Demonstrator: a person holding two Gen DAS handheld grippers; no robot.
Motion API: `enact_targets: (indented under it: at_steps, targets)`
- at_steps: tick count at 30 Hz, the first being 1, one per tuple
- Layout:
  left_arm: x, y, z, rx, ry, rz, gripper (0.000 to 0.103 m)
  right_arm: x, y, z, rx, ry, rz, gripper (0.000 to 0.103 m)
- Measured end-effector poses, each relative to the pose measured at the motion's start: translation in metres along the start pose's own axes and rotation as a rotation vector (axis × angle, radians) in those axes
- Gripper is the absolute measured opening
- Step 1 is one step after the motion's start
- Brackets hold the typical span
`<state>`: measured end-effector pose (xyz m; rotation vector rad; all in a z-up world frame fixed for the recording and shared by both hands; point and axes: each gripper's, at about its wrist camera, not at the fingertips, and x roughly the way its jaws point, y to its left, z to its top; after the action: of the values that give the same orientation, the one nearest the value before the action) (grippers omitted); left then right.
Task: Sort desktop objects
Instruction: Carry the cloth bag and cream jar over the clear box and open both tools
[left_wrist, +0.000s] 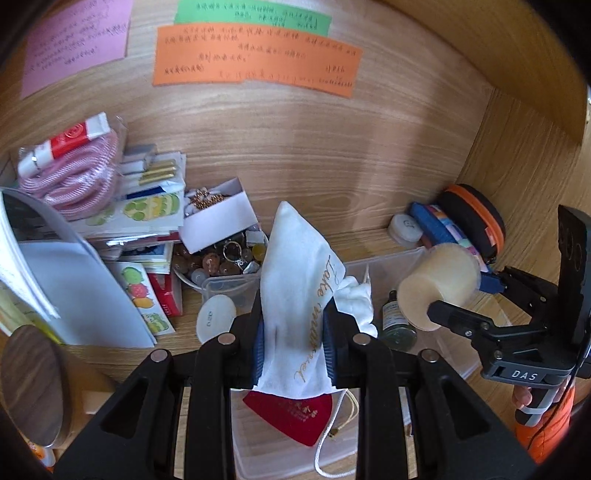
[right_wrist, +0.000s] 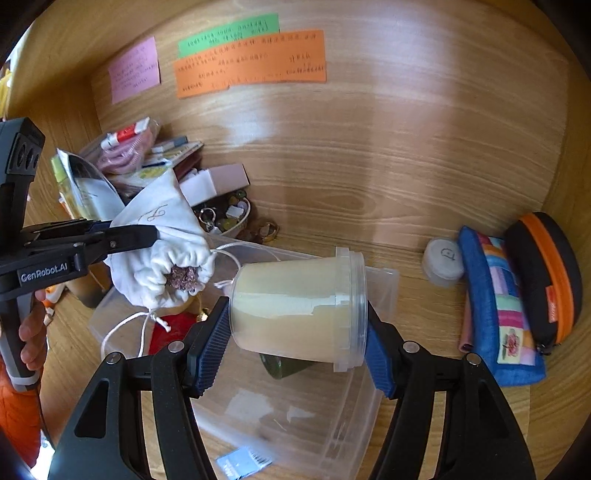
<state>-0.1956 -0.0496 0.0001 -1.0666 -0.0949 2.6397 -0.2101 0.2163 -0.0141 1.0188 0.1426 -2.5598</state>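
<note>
My left gripper (left_wrist: 293, 328) is shut on a white drawstring pouch (left_wrist: 295, 280) with gold lettering, held above a clear plastic bin (left_wrist: 391, 266). From the right wrist view the pouch (right_wrist: 166, 236) hangs with its gathered mouth showing something pinkish inside, and the left gripper (right_wrist: 147, 234) comes in from the left. My right gripper (right_wrist: 297, 332) is shut on a clear plastic jar (right_wrist: 295, 314) of cream-coloured stuff, lying sideways over the bin (right_wrist: 332, 435). That jar (left_wrist: 436, 284) shows at the right in the left wrist view, in the right gripper (left_wrist: 456, 299). A red pouch (left_wrist: 291, 415) lies in the bin.
A small green bottle (left_wrist: 397, 321) stands in the bin. Left: stacked papers, stickers, a pink cord (left_wrist: 85, 177), a bowl of beads (left_wrist: 221, 258) and a white box (left_wrist: 218, 218). Right: a round white lid (right_wrist: 443, 260), a patchwork pouch (right_wrist: 498, 306) and a black-orange case (right_wrist: 543, 273). Coloured notes hang on the back wall.
</note>
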Motion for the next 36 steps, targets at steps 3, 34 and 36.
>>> enact_targets:
  at_steps: [3,34,36]
  targets:
    - [0.011,-0.001,-0.002,0.013,0.021,0.005,0.026,0.014,-0.001,0.002,-0.006,0.026,-0.001,0.062]
    - [0.053,-0.033,-0.019,0.181,0.080,0.158,0.055,0.039,0.003,-0.010,-0.154,0.057,-0.128,0.063]
    - [0.053,-0.035,-0.018,0.185,0.074,0.163,0.058,0.036,0.004,-0.010,-0.165,0.047,-0.136,0.063]
